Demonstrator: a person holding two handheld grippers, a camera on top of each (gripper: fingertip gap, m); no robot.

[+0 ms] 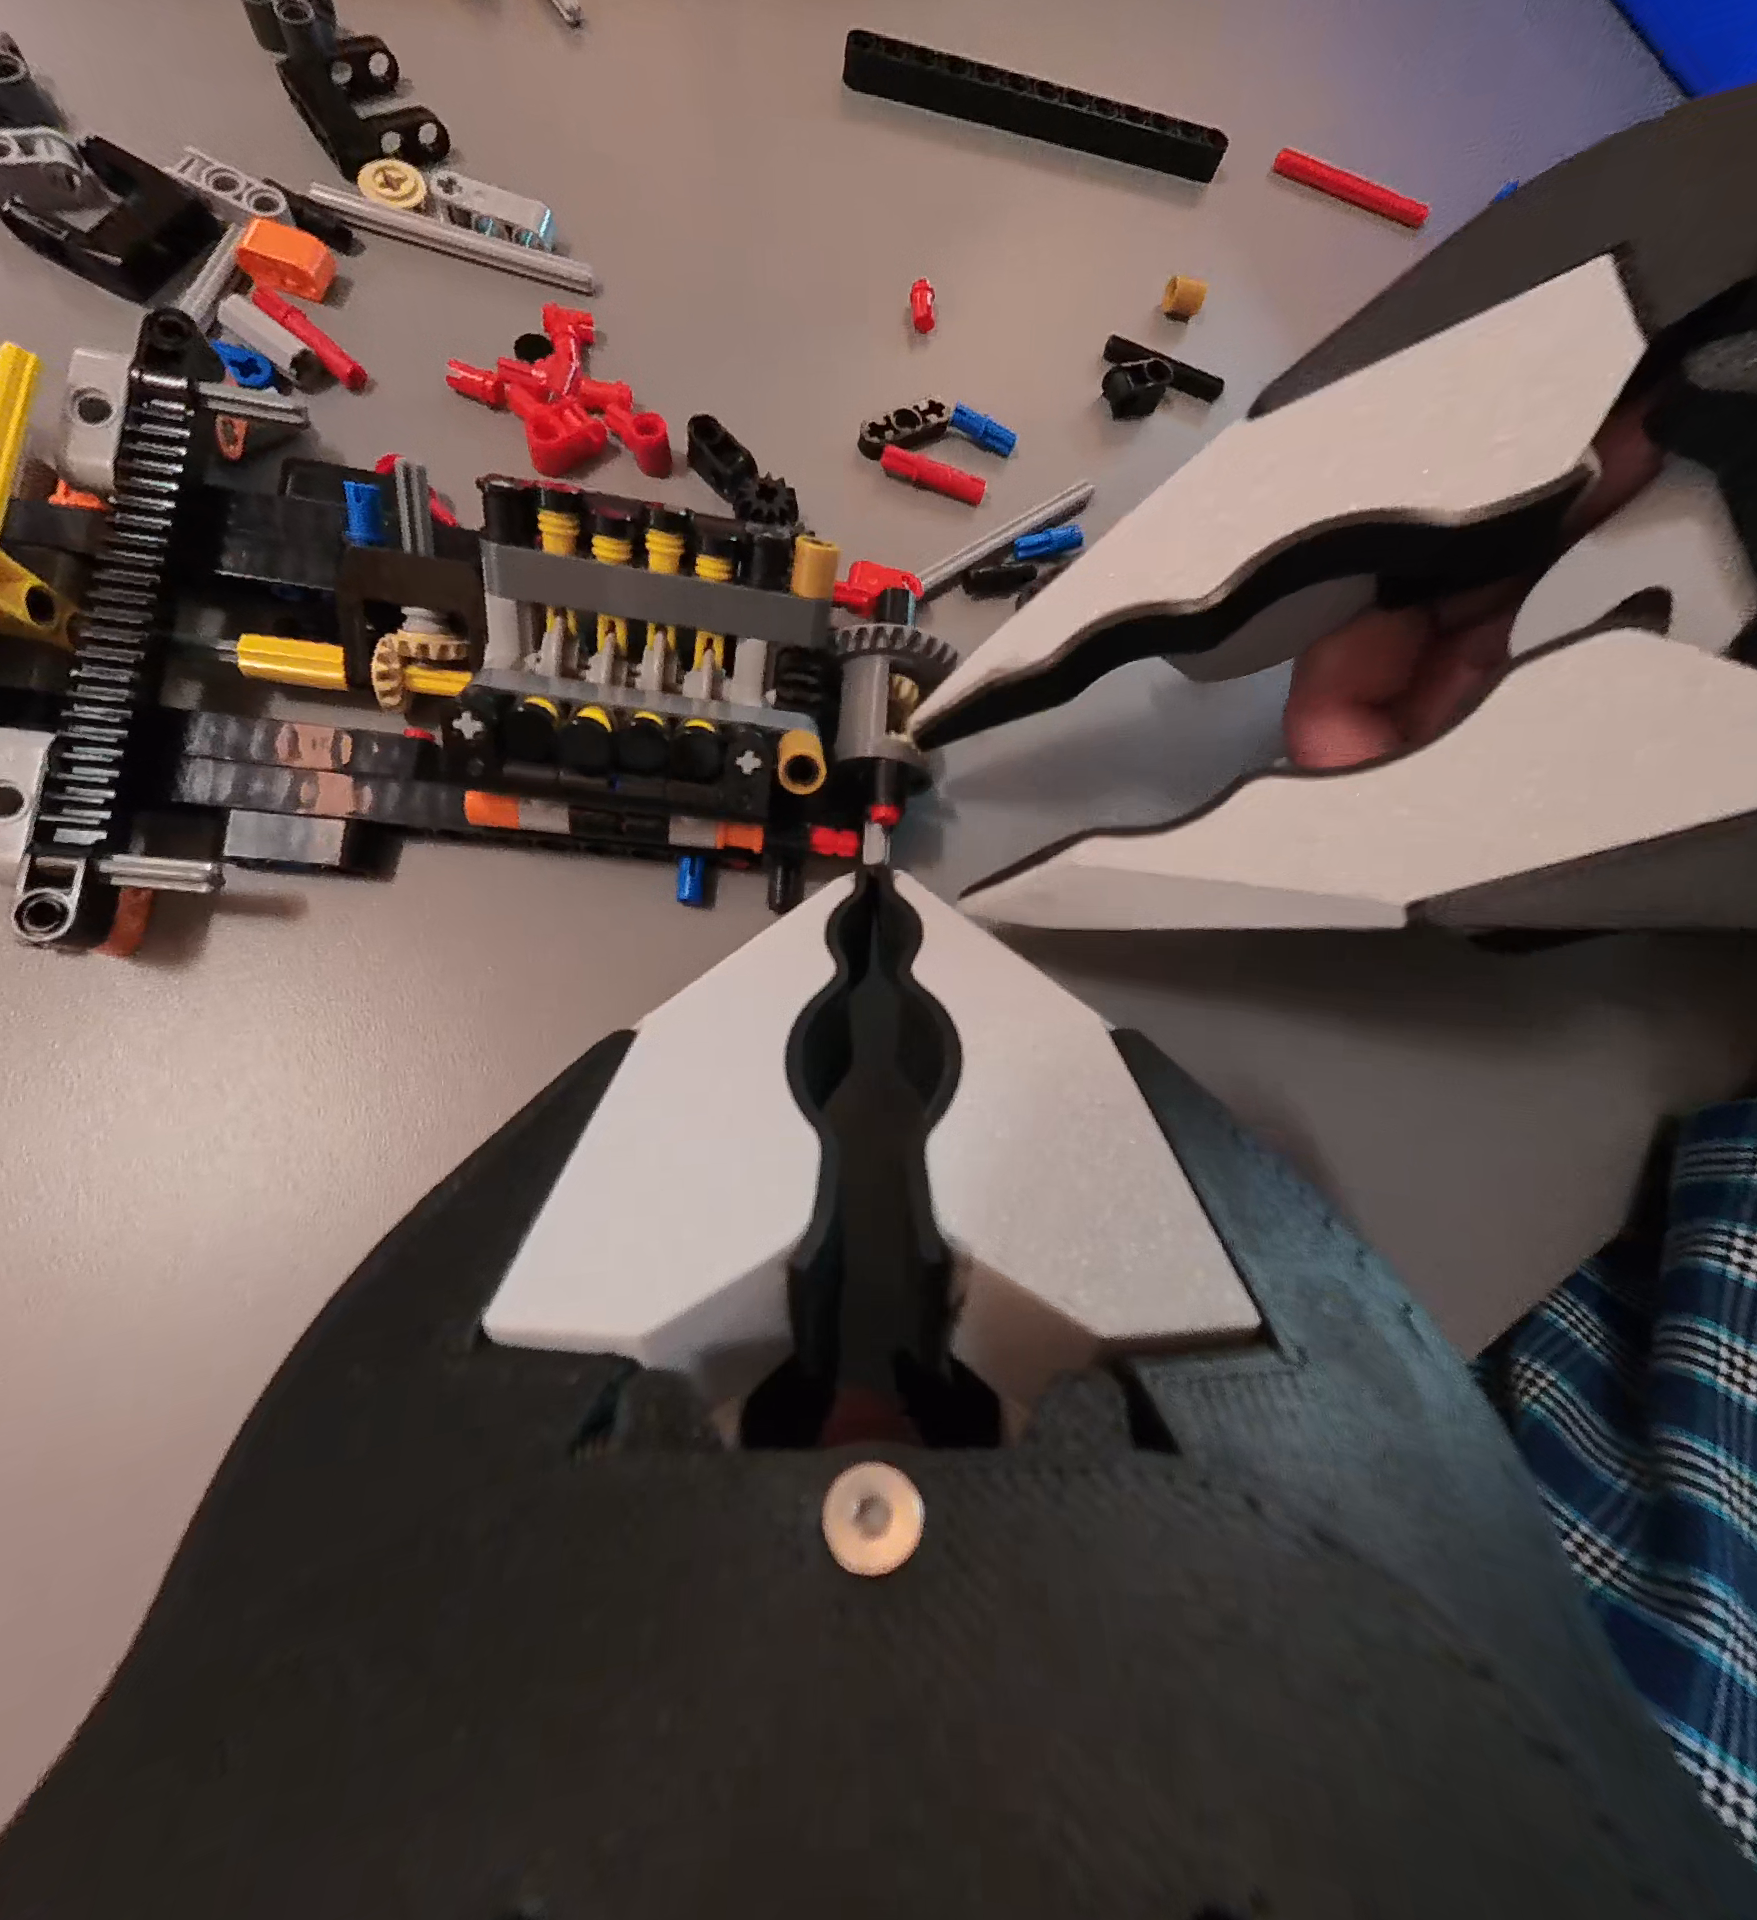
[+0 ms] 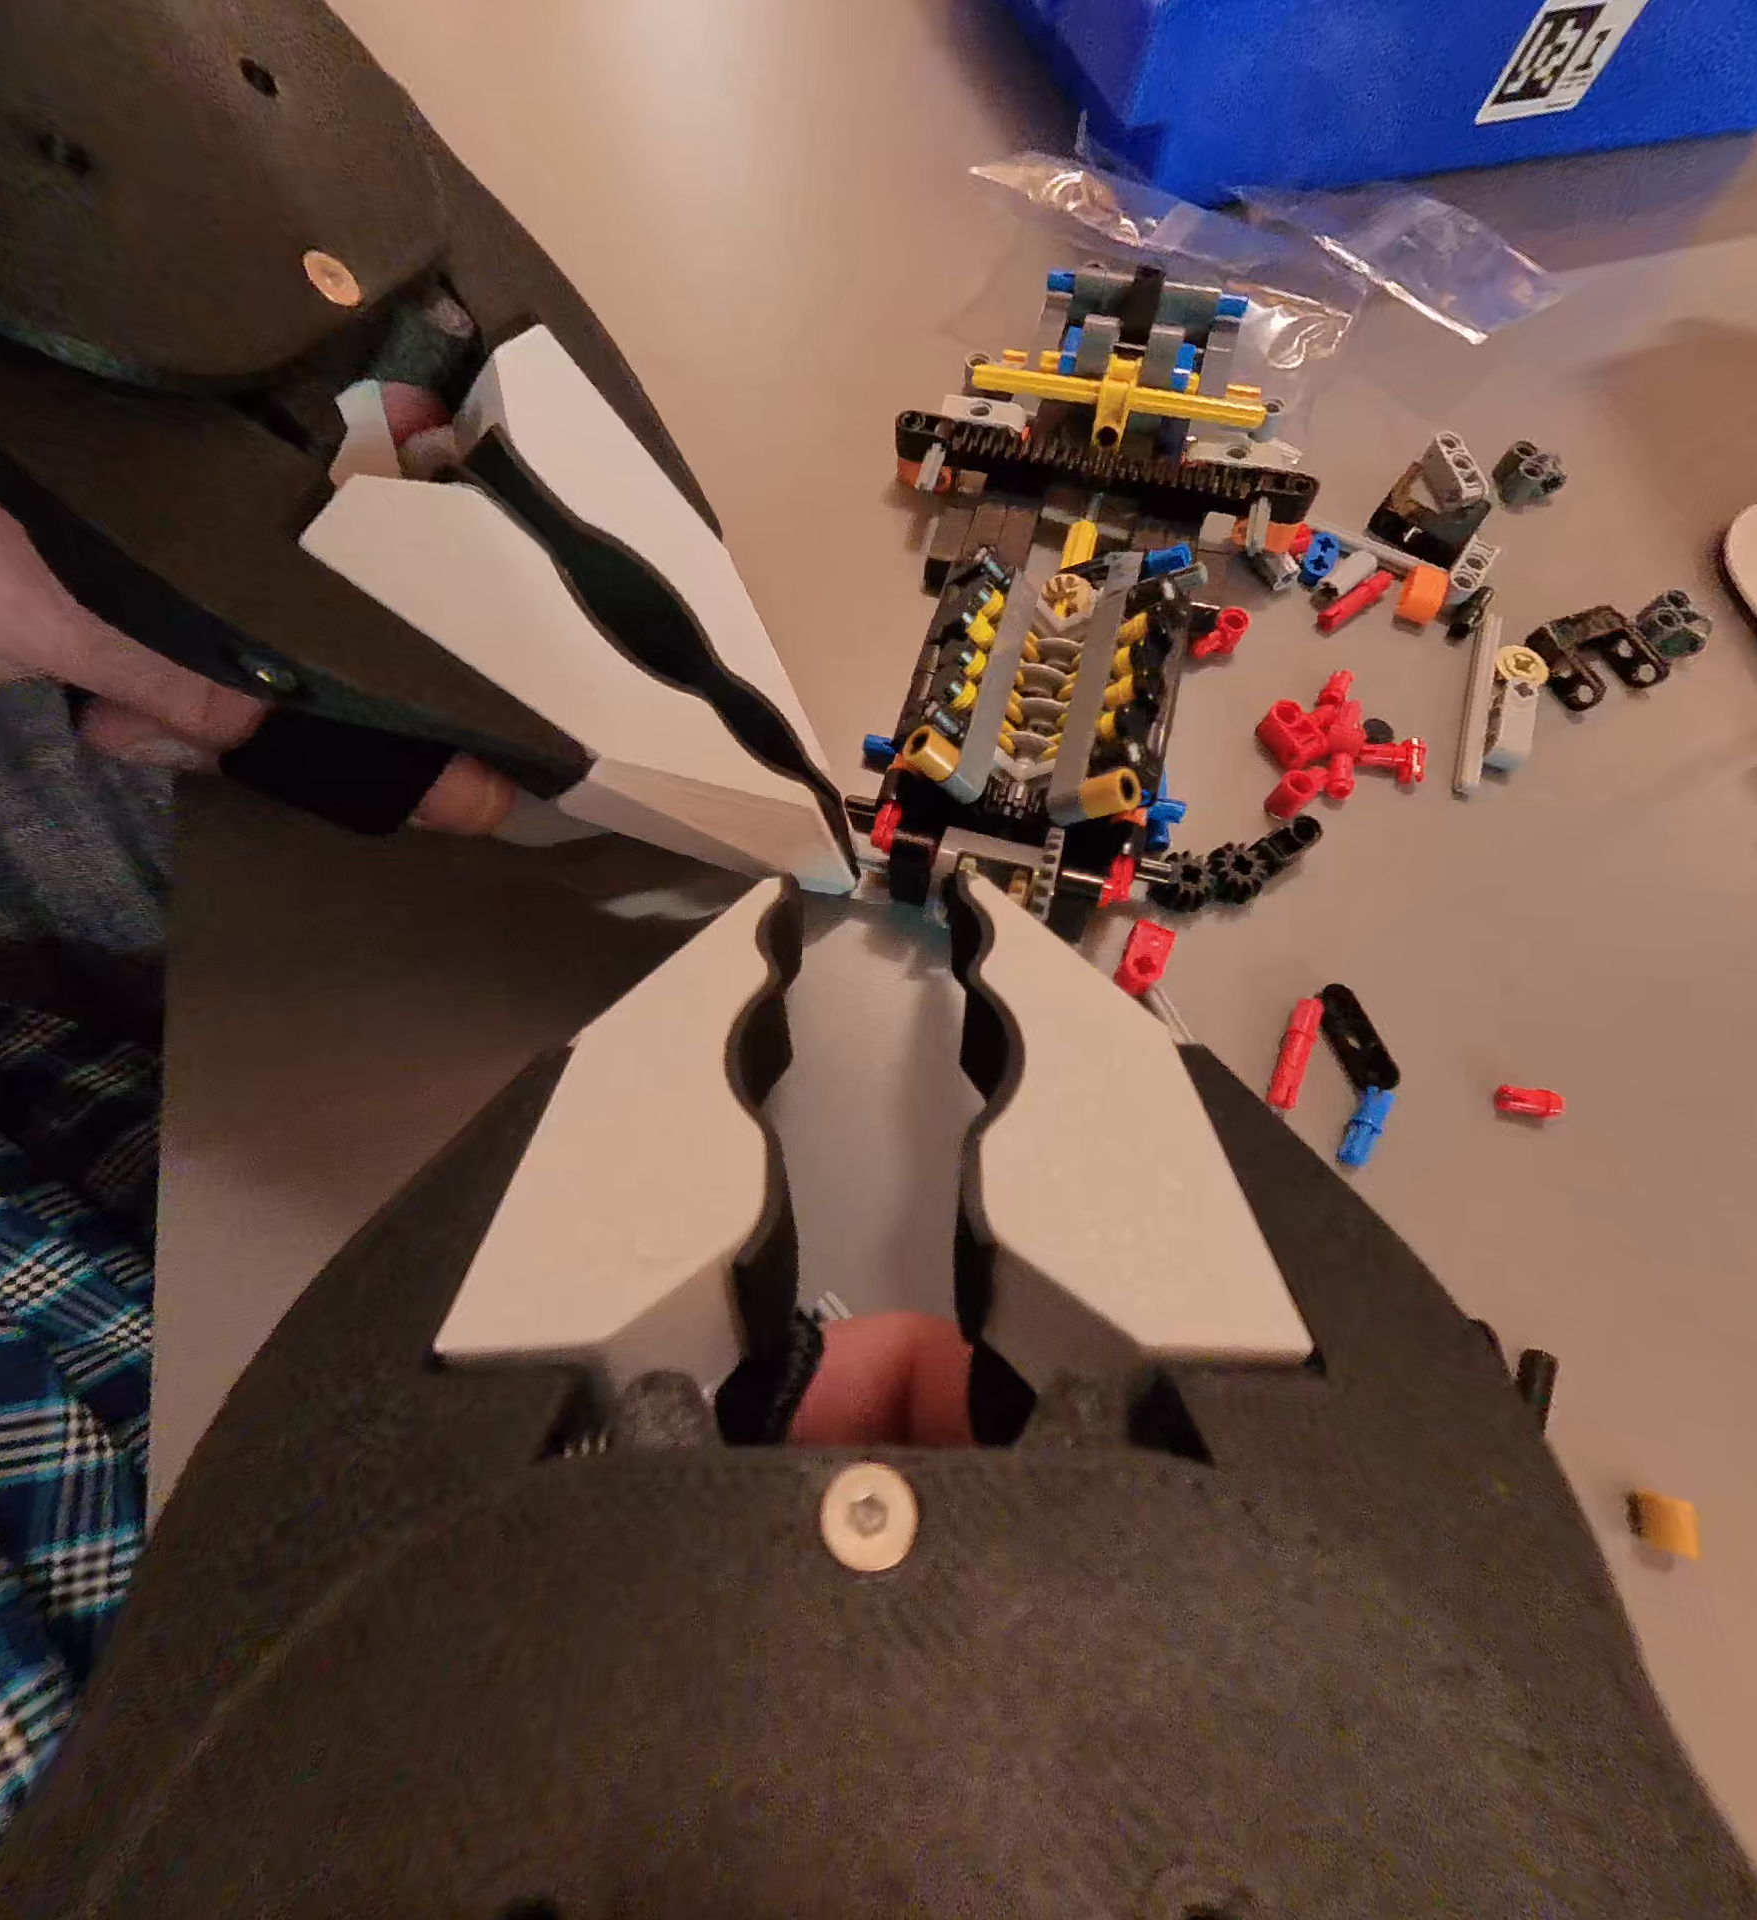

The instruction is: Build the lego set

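The partly built lego chassis [image 1: 541,665] lies on the grey table, with a yellow-and-grey engine block, a black gear rack [image 1: 115,623] and a yellow axle; it also shows in the right wrist view [image 2: 1050,675]. At its near end sits a grey gear unit [image 1: 879,675] on a thin axle [image 1: 876,836] with a red bush. My left gripper [image 1: 874,878] is shut on that axle's tip; it shows in the right wrist view [image 2: 843,868] too. My right gripper [image 2: 869,899] is open at the same end, one fingertip [image 1: 921,727] touching the gear unit.
Loose parts lie beyond the model: red connectors [image 1: 562,405], a long black beam [image 1: 1035,104], a red axle [image 1: 1352,187], a tan bush [image 2: 1663,1522]. A blue bin [image 2: 1373,83] and a clear bag [image 2: 1269,239] stand at the back. A plaid sleeve [image 1: 1705,1455] is near. The tips of both grippers are at nearly the same place. From the right gripper's tips to the tan bush [image 2: 1663,1522] is close to 15 cm. It turns up in the left wrist view [image 1: 1188,293] as well.
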